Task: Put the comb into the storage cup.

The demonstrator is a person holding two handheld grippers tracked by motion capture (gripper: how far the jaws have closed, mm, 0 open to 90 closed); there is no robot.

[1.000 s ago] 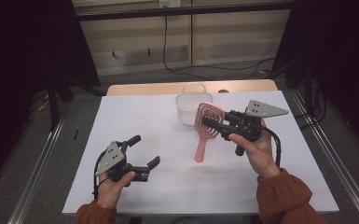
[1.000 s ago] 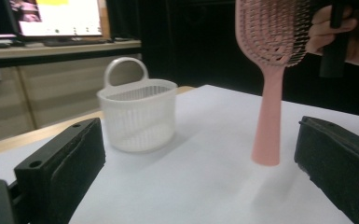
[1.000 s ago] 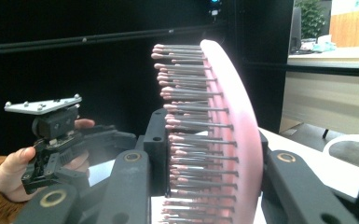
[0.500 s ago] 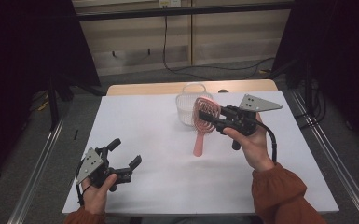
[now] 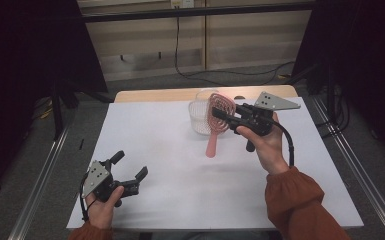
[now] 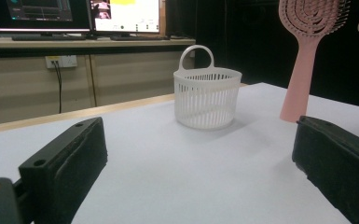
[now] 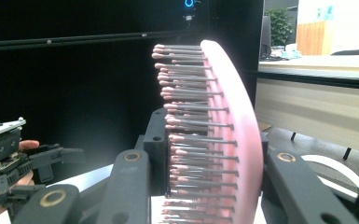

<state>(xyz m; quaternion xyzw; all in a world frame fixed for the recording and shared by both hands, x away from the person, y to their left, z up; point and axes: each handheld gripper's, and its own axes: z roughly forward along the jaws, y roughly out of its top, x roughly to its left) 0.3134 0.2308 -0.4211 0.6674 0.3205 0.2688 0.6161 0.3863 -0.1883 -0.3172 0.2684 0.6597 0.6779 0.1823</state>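
White sheeting covers the bench (image 5: 180, 150), the largest thing in sight, with a strip of bare wood at its far edge; on it, toward the far middle, stands a white slatted basket (image 5: 201, 116) with a loop handle, upright and seemingly empty as seen from the left claw's own view; just right of it and raised off the bench hangs a pink hairbrush (image 5: 218, 120), head up and handle pointing down toward the near side, its head overlapping the basket's rim from above; the step in hand looks like dropping the brush into the basket, and to do it well the handle should be brought directly over the opening and lowered until it is well inside before letting go, since a light basket could tip if the brush strikes its rim or wall; the right claw (image 5: 221, 116) is clamped on the brush head, one jaw against the bristles and one against the smooth back, standing partly apart only because the head fills the gap; the left claw (image 5: 129, 172) rests at the near left corner, well apart from the basket, jaws spread wide and holding nothing.
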